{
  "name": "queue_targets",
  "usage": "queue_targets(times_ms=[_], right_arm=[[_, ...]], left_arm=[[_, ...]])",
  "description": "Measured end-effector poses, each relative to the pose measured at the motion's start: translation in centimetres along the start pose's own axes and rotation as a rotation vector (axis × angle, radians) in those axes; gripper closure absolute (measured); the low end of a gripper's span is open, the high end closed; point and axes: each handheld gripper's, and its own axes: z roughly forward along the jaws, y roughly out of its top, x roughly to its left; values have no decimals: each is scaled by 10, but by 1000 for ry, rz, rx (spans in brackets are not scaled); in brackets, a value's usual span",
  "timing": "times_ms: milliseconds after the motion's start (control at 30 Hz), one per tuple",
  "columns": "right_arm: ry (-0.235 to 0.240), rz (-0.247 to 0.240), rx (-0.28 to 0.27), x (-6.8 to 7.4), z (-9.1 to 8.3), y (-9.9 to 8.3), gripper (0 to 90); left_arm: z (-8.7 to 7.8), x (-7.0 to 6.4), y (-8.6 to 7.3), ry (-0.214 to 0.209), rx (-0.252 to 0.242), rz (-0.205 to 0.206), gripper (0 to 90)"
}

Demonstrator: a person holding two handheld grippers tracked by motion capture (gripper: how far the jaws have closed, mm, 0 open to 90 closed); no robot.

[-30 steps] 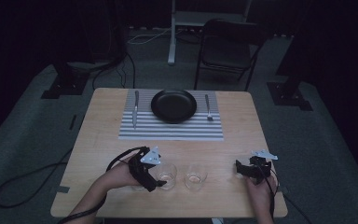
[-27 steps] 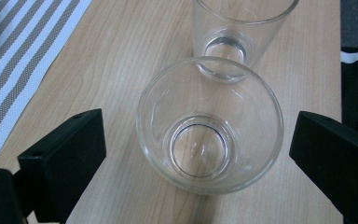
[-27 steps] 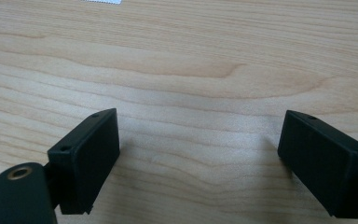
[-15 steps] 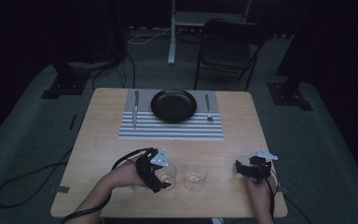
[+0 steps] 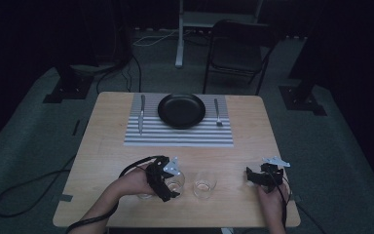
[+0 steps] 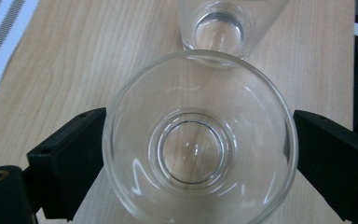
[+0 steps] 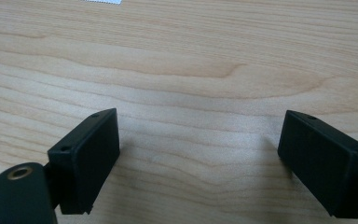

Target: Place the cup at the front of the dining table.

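clear glass (image 6: 199, 140) stood on the table (image 5: 107, 146), the left gripper (image 5: 165, 176) jaws flanking it, apparently touching. second glass (image 5: 204, 184) just beside; right gripper (image 5: 263, 175) spread, empty. placing beside the plate (image 5: 181, 110) likely remained.

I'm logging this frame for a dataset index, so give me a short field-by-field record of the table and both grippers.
surface: wooden table
place setting: striped placemat at the far side, black plate on it, knife left of the plate, fork right
near glass: upright, empty, between the left gripper's jaws
second glass: upright, standing free beside it
left gripper: jaws on either side of the near glass; contact unclear
right gripper: open, nothing between its jaws, over bare wood
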Motion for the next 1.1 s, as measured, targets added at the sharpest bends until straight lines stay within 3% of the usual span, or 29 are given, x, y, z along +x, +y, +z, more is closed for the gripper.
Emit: queue_targets(times_ms=[67,133,400,1100], right_arm=[[0,0,0,0,0,0,122],[0,0,0,0,0,0,122],[0,0,0,0,0,0,122],[0,0,0,0,0,0,122]], left_arm=[[1,0,1,-4,8,6,72],[1,1,2,3,10,2,136],[10,1,10,13,65,3,175],[9,10,13,57,53,-19,181]])
